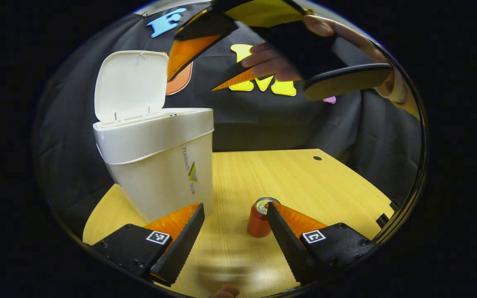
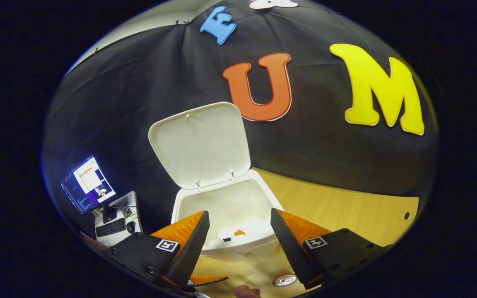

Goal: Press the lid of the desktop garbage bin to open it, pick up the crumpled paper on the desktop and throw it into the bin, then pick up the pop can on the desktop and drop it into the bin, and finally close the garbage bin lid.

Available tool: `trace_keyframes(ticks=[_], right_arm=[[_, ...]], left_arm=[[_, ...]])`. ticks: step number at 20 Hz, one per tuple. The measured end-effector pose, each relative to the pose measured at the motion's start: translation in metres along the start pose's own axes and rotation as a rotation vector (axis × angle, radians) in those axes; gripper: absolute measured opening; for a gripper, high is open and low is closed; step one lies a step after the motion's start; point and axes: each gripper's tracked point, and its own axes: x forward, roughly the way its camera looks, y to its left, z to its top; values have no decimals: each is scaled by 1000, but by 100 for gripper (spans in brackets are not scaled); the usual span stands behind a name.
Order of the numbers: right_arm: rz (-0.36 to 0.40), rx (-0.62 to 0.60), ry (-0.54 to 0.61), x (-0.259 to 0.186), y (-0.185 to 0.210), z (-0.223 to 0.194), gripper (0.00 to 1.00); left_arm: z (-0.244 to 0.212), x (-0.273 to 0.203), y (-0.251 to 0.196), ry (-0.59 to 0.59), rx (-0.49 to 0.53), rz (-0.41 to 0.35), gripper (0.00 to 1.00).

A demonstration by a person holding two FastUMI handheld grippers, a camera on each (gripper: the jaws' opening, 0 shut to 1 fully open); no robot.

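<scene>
The white garbage bin [image 1: 155, 165] stands on the left of the wooden table with its lid [image 1: 131, 85] tipped up and open. A red pop can [image 1: 259, 217] stands upright to its right, just behind one finger of my left gripper [image 1: 234, 207], which is open and holds nothing. Held by a hand, my right gripper [image 1: 191, 84] hovers open above the bin. In the right gripper view, that gripper [image 2: 239, 213] is open over the bin's mouth [image 2: 230, 198]. A pale lump with an orange spot [image 2: 238, 232] lies inside. The can's top [image 2: 285, 280] shows below.
The light wooden table [image 1: 304, 178] stretches right of the can, with a small hole [image 1: 317, 158] near its back edge and notches along its right edge. A monitor [image 2: 87, 184] and keyboard sit on a side desk beyond the bin. Black cloth walls the back.
</scene>
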Motion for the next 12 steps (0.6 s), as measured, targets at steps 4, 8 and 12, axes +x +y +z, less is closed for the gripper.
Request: trace_keyframes(ticks=[4, 8, 12], right_arm=[[-56, 22, -25, -54, -47, -13, 95], [-115, 87, -2, -97, -95, -54, 90], [-224, 125, 43, -134, -144, -94, 95]], left_arm=[[-13, 10, -13, 15, 17, -3, 100], [-37, 27, -34, 42, 54, -27, 100], [-65, 47, -54, 77, 58, -52, 100]])
